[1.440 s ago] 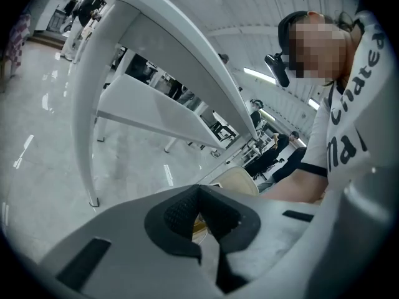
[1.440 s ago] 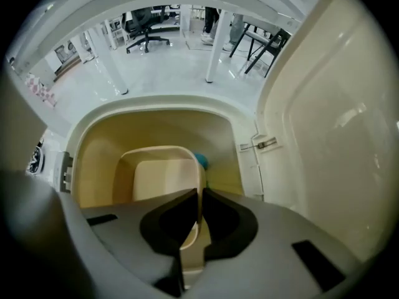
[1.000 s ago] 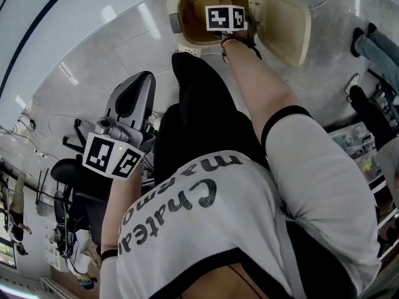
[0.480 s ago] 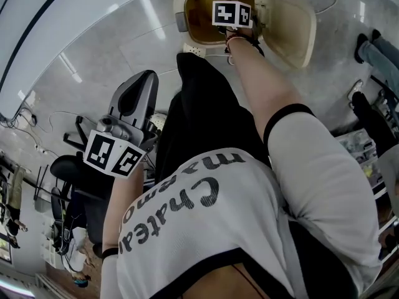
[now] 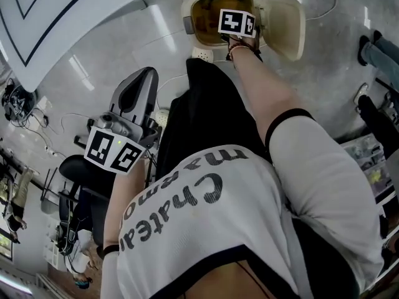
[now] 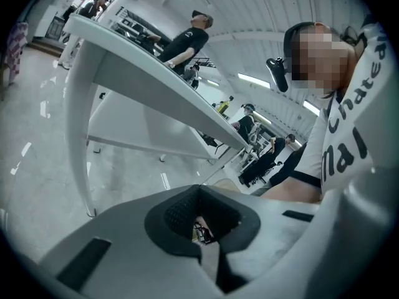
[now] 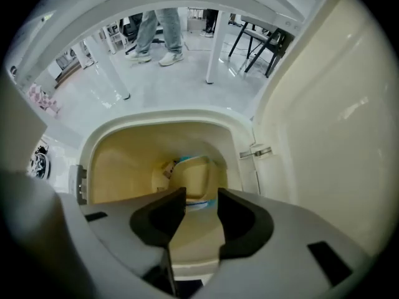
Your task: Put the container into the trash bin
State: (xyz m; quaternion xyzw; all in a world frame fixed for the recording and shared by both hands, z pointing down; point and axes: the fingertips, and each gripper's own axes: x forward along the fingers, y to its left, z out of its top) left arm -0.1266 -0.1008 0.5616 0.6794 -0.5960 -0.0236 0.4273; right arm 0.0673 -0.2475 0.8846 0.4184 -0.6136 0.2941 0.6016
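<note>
Only the right gripper view shows the container [image 7: 194, 178], frame center, inside the trash bin [image 7: 118, 167], below the right gripper [image 7: 201, 199], whose jaws are opening and empty. Left gripper [image 6: 201, 220] closed, empty.

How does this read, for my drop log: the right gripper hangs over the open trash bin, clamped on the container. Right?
One slip: the right gripper hangs over the open trash bin, but its jaws are opening with nothing between them; the container lies inside the bin. The right gripper view shows it.
</note>
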